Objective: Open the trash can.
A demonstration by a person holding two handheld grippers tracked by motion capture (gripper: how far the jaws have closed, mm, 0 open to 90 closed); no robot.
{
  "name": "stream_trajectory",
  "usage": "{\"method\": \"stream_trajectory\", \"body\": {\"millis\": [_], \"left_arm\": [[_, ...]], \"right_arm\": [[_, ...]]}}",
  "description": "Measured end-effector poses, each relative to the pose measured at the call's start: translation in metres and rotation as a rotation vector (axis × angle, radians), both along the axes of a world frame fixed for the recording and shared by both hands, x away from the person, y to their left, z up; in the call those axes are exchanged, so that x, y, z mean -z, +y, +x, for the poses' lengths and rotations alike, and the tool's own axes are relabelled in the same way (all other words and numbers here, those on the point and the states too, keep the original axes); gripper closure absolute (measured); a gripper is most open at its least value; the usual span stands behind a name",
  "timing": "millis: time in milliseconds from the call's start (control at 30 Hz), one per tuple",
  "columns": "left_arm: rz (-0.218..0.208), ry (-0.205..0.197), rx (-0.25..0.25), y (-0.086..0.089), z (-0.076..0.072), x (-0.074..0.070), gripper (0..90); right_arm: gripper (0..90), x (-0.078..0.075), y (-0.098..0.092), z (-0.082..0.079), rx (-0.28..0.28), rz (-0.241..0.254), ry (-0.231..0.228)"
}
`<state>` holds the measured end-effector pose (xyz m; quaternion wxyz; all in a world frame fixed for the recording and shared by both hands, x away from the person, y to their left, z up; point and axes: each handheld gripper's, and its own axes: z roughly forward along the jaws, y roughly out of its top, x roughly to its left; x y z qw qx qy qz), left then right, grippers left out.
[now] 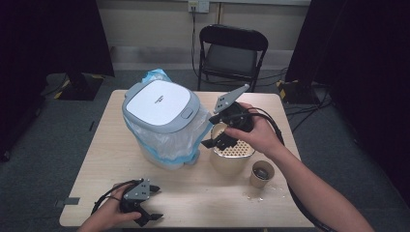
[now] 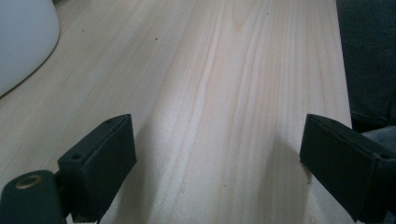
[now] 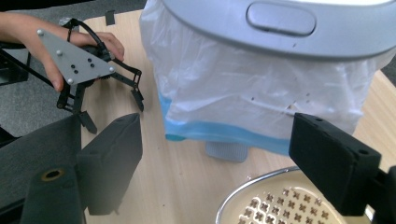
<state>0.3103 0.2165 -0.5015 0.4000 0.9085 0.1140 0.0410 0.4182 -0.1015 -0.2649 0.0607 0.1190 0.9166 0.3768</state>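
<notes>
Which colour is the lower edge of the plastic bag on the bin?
Light blue; the plastic bag shows it best in the right gripper view.

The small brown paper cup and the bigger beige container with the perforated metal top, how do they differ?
The small brown paper cup is narrower and shorter than the bigger beige container. The cup's mouth is uncovered, with something dark inside; the container is topped by a perforated metal strainer. The cup stands apart near the table's front edge, while the container sits directly under the right gripper, beside the bag-lined bin. Both stand upright on the wooden table.
</notes>
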Motion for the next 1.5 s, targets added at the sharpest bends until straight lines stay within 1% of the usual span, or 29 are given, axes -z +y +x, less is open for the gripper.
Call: {"method": "stream_trajectory", "body": {"millis": [167,433,667,767,967,1167,1233,1333,1500], "left_arm": [[0.000,0.000,0.000,0.000,0.000,0.000,10.0],[-0.001,0.000,0.000,0.000,0.000,0.000,10.0],[0.000,-0.001,0.002,0.000,0.000,0.000,10.0],[0.001,-0.001,0.002,0.000,0.000,0.000,10.0],[0.000,-0.001,0.002,0.000,0.000,0.000,10.0],[0.000,-0.001,0.002,0.000,0.000,0.000,10.0],[0.000,-0.001,0.002,0.000,0.000,0.000,10.0],[0.000,-0.001,0.002,0.000,0.000,0.000,10.0],[0.000,-0.001,0.003,0.000,0.000,0.000,10.0]], "right_arm": [[17.3,-0.002,0.005,0.006,0.002,-0.003,0.001],[16.6,-0.013,0.012,0.014,-0.002,-0.002,-0.013],[16.3,-0.015,0.017,0.021,-0.020,0.003,-0.016],[16.2,-0.016,0.020,0.022,-0.023,-0.005,-0.014],[15.9,-0.018,0.031,0.023,-0.039,0.007,-0.022],[16.0,-0.020,0.042,0.023,-0.058,0.006,-0.024],[15.9,-0.021,0.046,0.024,-0.064,0.013,-0.029],[15.9,-0.021,0.049,0.025,-0.060,0.014,-0.024],[16.0,-0.021,0.055,0.027,-0.064,0.015,-0.029]]}}
